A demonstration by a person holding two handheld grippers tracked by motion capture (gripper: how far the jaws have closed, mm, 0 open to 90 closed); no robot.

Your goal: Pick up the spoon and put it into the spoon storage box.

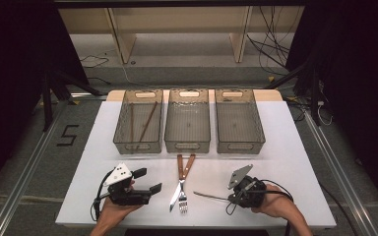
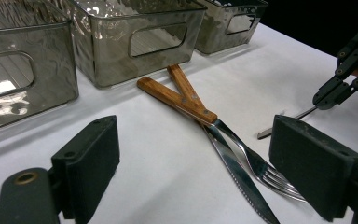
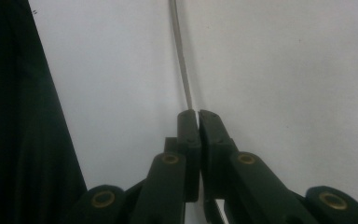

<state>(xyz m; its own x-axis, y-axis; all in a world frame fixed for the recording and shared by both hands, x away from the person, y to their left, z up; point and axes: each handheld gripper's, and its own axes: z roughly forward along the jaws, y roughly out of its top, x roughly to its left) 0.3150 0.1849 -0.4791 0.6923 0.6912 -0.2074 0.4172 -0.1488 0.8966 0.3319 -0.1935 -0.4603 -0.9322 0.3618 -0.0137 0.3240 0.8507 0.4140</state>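
A knife (image 1: 174, 199) and a fork (image 1: 182, 201) with wooden handles lie crossed at the table's front middle. In the left gripper view the knife (image 2: 242, 184) and fork (image 2: 275, 176) lie between and beyond my own jaws. My left gripper (image 1: 147, 180) (image 2: 200, 172) rests left of them, open and holding nothing. To their right, my right gripper (image 1: 234, 198) (image 3: 198, 114) is shut on a thin metal utensil (image 1: 207, 196) (image 3: 181, 60) whose far end points left at table level. The left gripper view also catches that utensil (image 2: 268, 131) and the right gripper (image 2: 328, 95).
Three clear bins stand in a row behind the cutlery: left (image 1: 138, 148), middle (image 1: 187, 146), right (image 1: 240, 147). Two brown sticks (image 1: 147, 123) lie in the left bin. The white tabletop (image 1: 285, 162) ends just behind the person's hands.
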